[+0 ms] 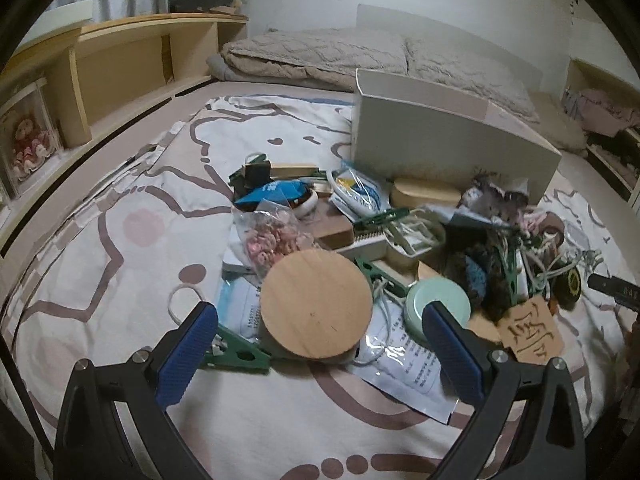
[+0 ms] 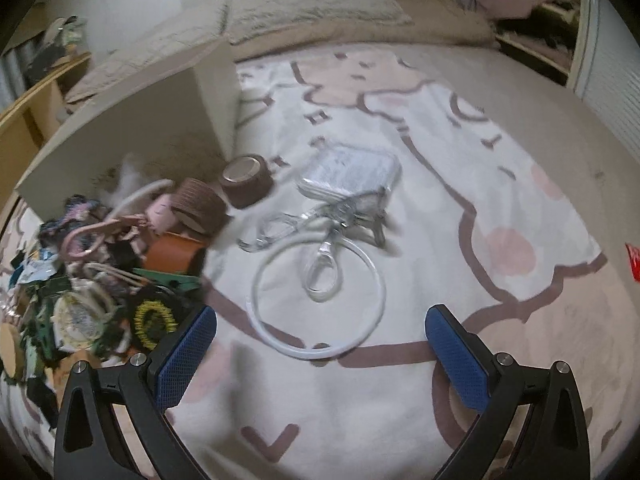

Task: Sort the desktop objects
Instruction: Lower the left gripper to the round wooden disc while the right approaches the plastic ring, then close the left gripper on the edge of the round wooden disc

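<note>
The desktop objects [image 1: 400,236] lie in a loose heap on the bed's patterned blanket [image 1: 120,272], just in front of a white storage box [image 1: 448,136]. In your left wrist view, the left gripper [image 1: 320,332] has its jaws wide apart and holds nothing. Between them, and a little beyond the tips, sits a round wooden lid [image 1: 316,304], resting on a printed plastic pouch [image 1: 404,368]. A green clip [image 1: 236,354] lies just beside your left-hand finger, and a mint green round tin [image 1: 438,300] shows just behind the other finger. A wooden tag with a carved character [image 1: 530,334] lies to the right of the tin. Further back in the heap you can see a bag of pink beads [image 1: 272,236].

In your right wrist view, the right gripper [image 2: 320,332] also has its jaws spread apart and empty, hanging over open blanket. Ahead of them lies a white ring [image 2: 316,296], with a clear clasp [image 2: 322,270] inside it. Beyond that sits a clear plastic case [image 2: 352,170], and to its left a brown tape roll [image 2: 246,180] stands near the corner of the white box. The rest of the heap spreads to the left of this view, somewhat blurred.
</note>
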The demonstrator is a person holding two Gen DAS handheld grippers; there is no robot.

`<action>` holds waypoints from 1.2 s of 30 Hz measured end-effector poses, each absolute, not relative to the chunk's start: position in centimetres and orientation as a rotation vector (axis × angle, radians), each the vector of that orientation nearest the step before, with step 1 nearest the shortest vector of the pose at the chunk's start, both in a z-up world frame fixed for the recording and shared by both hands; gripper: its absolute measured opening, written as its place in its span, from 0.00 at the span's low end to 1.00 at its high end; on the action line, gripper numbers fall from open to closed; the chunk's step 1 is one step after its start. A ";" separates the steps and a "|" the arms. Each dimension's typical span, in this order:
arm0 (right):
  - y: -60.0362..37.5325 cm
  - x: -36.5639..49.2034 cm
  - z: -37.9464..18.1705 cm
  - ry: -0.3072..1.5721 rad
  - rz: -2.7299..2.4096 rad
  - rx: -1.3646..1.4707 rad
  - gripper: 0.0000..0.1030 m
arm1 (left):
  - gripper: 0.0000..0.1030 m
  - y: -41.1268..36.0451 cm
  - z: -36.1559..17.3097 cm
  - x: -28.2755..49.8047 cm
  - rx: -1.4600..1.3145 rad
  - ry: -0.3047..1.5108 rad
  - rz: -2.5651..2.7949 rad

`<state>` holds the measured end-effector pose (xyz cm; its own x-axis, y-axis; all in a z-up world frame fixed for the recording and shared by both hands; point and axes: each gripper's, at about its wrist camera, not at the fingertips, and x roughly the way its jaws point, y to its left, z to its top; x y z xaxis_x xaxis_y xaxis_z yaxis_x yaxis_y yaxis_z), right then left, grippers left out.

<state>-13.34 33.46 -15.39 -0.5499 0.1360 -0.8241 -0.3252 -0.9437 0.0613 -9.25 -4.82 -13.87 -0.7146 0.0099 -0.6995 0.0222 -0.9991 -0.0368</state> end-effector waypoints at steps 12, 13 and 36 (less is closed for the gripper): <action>33.6 -16.3 -16.6 0.172 2.554 -1.383 1.00 | 1.00 -5.0 -14.6 -9.5 1.216 0.091 -2.873; 33.6 -16.5 -16.7 0.161 2.556 -1.391 1.00 | 1.00 -5.0 -14.7 -9.6 1.218 0.093 -2.872; 33.2 -16.6 -18.3 0.111 2.556 -1.396 1.00 | 0.98 -4.0 -15.8 -10.7 1.274 0.029 -2.832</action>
<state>-16.55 33.18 -18.29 -0.5218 0.1612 -0.8377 -0.2335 -0.9715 -0.0415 -10.71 -3.97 -15.81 -0.6626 -0.0256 -0.7485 0.0407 -0.9992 -0.0019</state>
